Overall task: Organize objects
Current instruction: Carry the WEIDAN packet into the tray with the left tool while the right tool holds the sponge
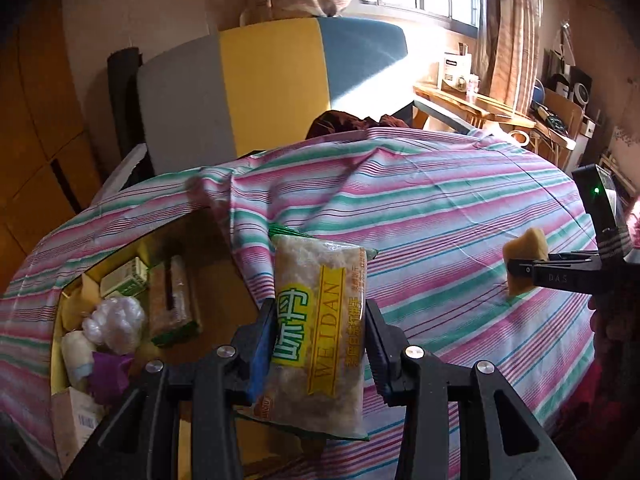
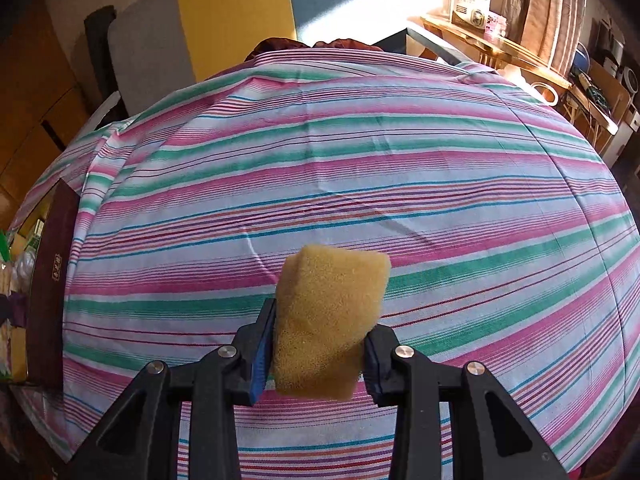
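Above the striped tablecloth [image 2: 360, 152], my left gripper [image 1: 318, 344] clamps a clear Weidan snack packet [image 1: 320, 336] upright between its pads. At nine o'clock from it sits an open box [image 1: 76, 412] filled with small packages. At three o'clock, my right gripper [image 2: 320, 344] squeezes a yellow sponge [image 2: 328, 320], held clear of the cloth.

Black plastic left claw [image 1: 320, 344], blue pads, silver screws, right claw [image 2: 320, 348] alike
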Action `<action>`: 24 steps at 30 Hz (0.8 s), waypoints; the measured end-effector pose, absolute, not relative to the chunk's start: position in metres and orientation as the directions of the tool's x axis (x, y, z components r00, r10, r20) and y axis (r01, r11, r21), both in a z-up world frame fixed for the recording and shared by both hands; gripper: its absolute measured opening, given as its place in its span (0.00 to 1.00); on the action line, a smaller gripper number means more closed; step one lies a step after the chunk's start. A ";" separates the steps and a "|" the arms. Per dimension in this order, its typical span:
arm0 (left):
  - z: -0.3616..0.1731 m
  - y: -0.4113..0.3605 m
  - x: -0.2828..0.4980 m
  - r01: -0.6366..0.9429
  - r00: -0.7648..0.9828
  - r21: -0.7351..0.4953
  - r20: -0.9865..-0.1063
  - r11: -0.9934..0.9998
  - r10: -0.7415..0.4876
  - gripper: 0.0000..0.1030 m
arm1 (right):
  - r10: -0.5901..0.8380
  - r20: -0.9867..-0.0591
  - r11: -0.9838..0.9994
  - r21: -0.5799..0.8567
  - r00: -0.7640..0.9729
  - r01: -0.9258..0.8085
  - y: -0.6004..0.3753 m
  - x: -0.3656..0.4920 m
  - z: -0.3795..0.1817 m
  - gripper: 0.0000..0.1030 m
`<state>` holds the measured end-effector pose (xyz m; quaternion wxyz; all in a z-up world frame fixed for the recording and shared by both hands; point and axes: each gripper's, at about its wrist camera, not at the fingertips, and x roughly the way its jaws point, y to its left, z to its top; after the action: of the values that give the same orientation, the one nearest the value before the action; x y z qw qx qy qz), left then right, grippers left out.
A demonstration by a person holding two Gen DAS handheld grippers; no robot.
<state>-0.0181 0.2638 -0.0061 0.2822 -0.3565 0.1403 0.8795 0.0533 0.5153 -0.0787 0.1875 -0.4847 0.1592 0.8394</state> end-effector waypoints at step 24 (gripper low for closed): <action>-0.028 0.053 -0.068 -0.215 -0.541 -0.273 -0.766 -0.938 0.347 0.41 | 0.214 -0.881 -0.899 -0.008 -0.422 -0.438 0.499 0.047 -0.086 0.36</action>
<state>-0.0682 0.0527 -0.0280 0.1606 -0.4515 -0.0731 0.8747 0.0467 0.4993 -0.0858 0.1949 -0.5011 0.1118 0.8357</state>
